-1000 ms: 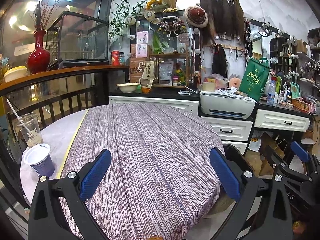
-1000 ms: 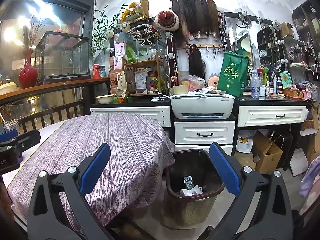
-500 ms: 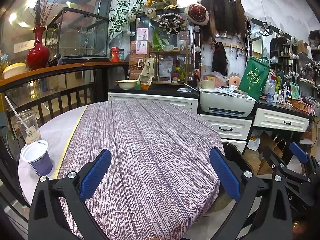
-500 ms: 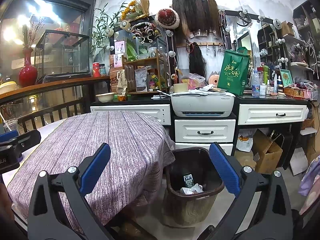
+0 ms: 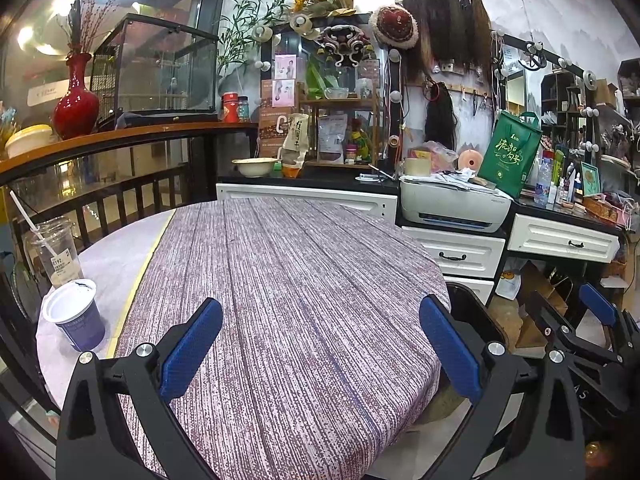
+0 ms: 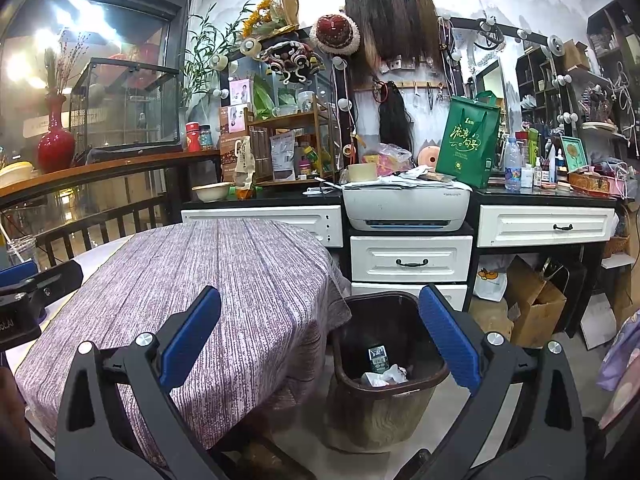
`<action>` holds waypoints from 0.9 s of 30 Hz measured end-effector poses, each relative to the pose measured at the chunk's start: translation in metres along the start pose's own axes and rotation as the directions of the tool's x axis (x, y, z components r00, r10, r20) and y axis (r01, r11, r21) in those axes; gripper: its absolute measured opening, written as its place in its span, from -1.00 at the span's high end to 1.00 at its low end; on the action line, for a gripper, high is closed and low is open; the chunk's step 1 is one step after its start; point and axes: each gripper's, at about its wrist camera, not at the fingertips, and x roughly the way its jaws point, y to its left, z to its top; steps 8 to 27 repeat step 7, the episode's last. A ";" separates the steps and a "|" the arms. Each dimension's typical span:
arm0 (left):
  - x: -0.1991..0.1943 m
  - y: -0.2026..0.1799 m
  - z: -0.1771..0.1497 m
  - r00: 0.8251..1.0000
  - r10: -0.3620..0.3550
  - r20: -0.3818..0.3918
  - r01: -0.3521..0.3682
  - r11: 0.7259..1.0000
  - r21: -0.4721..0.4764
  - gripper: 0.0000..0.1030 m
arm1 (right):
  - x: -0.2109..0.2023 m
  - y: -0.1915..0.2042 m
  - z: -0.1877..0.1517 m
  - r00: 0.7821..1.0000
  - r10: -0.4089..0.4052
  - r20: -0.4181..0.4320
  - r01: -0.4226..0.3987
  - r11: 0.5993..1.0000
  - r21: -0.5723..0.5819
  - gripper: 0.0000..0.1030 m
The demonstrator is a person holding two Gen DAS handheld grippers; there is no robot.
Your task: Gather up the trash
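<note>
Still on the table's left edge, the plastic cup with a straw (image 5: 54, 250) and the yogurt cup (image 5: 76, 318) stand close together; a careless grab could topple one. The left gripper (image 5: 320, 344) and right gripper (image 6: 320, 344) hang spread and empty, the bin (image 6: 386, 372) beside the table.

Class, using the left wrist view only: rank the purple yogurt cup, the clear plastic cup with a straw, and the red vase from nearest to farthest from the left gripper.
From the left gripper:
1. Purple yogurt cup, on the table's left edge, just beside the left finger.
2. Clear plastic cup with a straw, directly behind the yogurt cup.
3. Red vase, up on the wooden ledge beyond the table.
</note>
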 end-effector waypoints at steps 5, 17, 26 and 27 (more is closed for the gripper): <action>0.000 0.001 0.000 1.000 -0.002 -0.002 0.002 1.000 -0.001 -0.89 | 0.000 0.000 -0.002 1.000 0.000 -0.002 0.000 1.000 0.002 -0.89; 0.000 0.000 0.000 1.000 -0.002 -0.004 0.002 1.000 -0.002 -0.89 | 0.000 0.000 -0.001 1.000 0.001 -0.003 -0.001 1.000 0.000 -0.89; 0.000 0.000 0.000 1.000 -0.002 -0.004 0.002 1.000 -0.002 -0.89 | 0.000 0.000 -0.001 1.000 0.001 -0.003 -0.001 1.000 0.000 -0.89; 0.000 0.000 0.000 1.000 -0.002 -0.004 0.002 1.000 -0.002 -0.89 | 0.000 0.000 -0.001 1.000 0.001 -0.003 -0.001 1.000 0.000 -0.89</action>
